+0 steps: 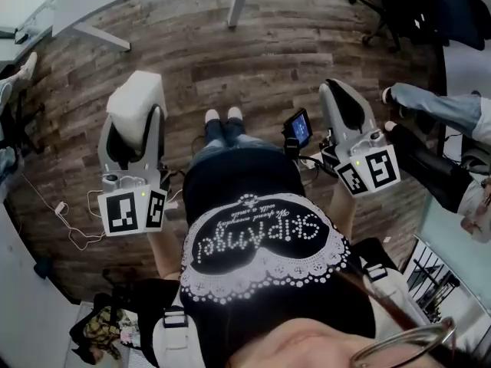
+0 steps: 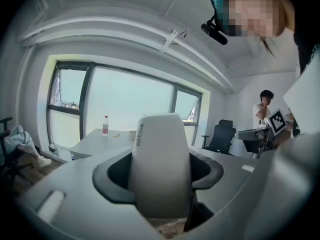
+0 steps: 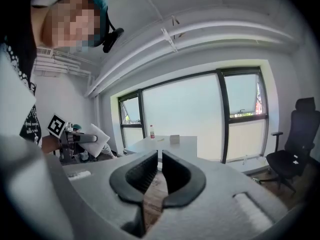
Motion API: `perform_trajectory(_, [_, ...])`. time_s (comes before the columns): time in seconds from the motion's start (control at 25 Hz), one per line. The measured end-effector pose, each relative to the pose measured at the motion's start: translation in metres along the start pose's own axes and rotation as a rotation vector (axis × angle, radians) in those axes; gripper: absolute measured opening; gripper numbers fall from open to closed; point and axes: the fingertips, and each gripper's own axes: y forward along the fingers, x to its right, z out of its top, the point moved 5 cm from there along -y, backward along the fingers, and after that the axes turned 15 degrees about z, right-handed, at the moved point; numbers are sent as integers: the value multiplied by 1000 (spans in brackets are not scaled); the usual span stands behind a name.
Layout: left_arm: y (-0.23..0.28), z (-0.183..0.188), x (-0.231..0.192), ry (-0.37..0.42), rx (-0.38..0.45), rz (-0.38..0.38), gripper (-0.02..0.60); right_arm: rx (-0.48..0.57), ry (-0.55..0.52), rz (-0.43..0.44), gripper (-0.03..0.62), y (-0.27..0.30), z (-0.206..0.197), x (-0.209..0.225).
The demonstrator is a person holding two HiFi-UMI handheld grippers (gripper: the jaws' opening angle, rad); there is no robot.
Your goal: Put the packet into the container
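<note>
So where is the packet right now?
The packet is clamped between the jaws of the left hand-held gripper, at the left of the head view, above the floor.

Wood-plank floor (image 1: 261, 52), bearing a slanted white table leg (image 1: 100, 35), a black office chair (image 1: 403, 6), a loose white cable with plug (image 1: 60, 207) and a dark bag (image 1: 115, 320). White tabletop by the window (image 3: 186, 147), carrying an upright bottle (image 3: 151, 131) and, apart from it, a small pale box (image 3: 174, 139).
</note>
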Motion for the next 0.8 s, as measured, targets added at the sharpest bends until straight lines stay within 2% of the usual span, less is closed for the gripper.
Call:
perform_trajectory(0.48, [10,1,10,16,1,-7,279,26,11,15,18,2,1,12])
perform_trajectory(0.8, [10,-1,26,7,39,-5,279,101,23,49,21,-8,-1,19])
